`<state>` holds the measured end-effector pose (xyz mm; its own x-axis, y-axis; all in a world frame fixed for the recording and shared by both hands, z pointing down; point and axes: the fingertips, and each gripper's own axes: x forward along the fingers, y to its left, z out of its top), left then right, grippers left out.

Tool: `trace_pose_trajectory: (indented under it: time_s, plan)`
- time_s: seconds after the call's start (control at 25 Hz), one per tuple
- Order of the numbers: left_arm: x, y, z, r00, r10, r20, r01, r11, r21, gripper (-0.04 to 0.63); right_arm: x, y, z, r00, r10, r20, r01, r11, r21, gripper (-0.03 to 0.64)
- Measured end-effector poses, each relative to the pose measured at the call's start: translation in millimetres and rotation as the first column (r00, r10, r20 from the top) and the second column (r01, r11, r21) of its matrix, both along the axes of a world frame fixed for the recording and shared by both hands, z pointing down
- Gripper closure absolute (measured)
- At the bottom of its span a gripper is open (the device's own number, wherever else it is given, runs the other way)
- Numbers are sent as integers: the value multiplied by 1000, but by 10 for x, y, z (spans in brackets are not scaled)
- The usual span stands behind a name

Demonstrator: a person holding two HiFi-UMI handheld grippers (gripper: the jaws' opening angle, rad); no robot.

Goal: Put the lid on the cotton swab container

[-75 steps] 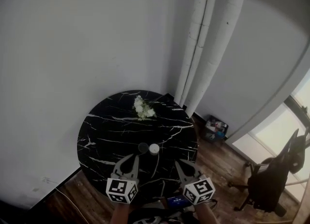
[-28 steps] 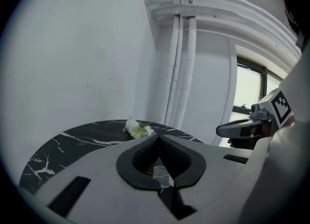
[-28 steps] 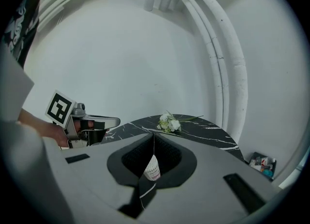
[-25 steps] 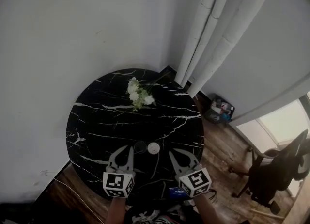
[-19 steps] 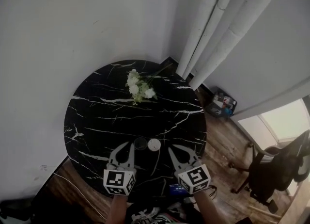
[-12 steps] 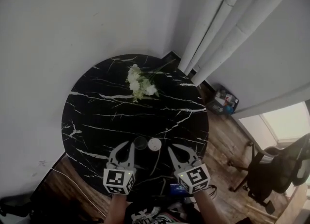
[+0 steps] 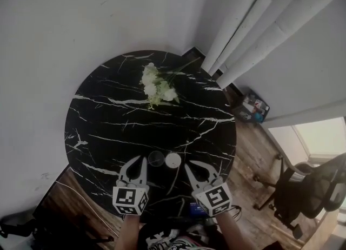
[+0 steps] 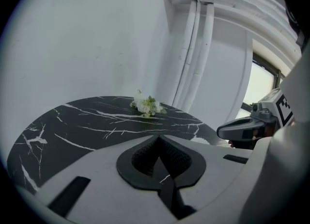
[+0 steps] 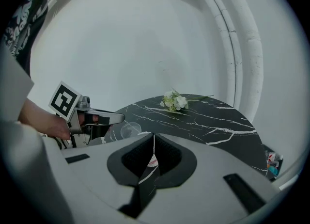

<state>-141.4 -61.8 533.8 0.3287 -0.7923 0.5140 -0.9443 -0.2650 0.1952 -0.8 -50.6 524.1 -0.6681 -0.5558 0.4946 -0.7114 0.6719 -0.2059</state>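
The cotton swab container [image 7: 173,160], a small round pot with white contents, stands on the black marble table [image 7: 108,119] near its front edge. Just left of it lies the clear round lid [image 7: 156,158], apart from the pot; the right gripper view also shows this lid [image 9: 130,130]. My left gripper [image 7: 139,160] hovers just short of the lid, jaws together, holding nothing. My right gripper [image 7: 190,166] sits to the right of the pot, also shut and empty. Each gripper view shows its own closed jaws, left gripper [image 8: 157,140] and right gripper [image 9: 154,143], with the pot hidden behind them.
A bunch of white flowers [image 7: 157,87] lies at the table's far side. White pipes [image 7: 254,21] run up the wall's corner behind. Right of the table, on the wooden floor, are a small box [image 7: 253,108] and an office chair [image 7: 319,189].
The head camera has tilted further down, so the table sits higher and fuller in view. Both grippers, the lid and the pot keep their places relative to one another.
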Motion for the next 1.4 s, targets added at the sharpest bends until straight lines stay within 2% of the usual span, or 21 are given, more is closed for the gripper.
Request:
trace_pose_trajectory:
  time_s: [0.24,0.56,0.96,1.4]
  plan:
    - [-79,15,177,1000,-30,2,30,999,-41,581,-80,13,93,999,-36,-6,36,999,-19,598]
    - [-76,41,379,1000,-28,5,28,995,-94,581,-131,3,157,999,-41,10,41,998,-51,598]
    - [-2,24,435,1000,-3,-4,2,994,-106,581,-148,-1,255,999,-37,21,39,996,-75,598]
    - [-9,34,490,1000,-3,-11,1,992,-125,581,-145,-1,264,999,-46,8,47,997,-56,598]
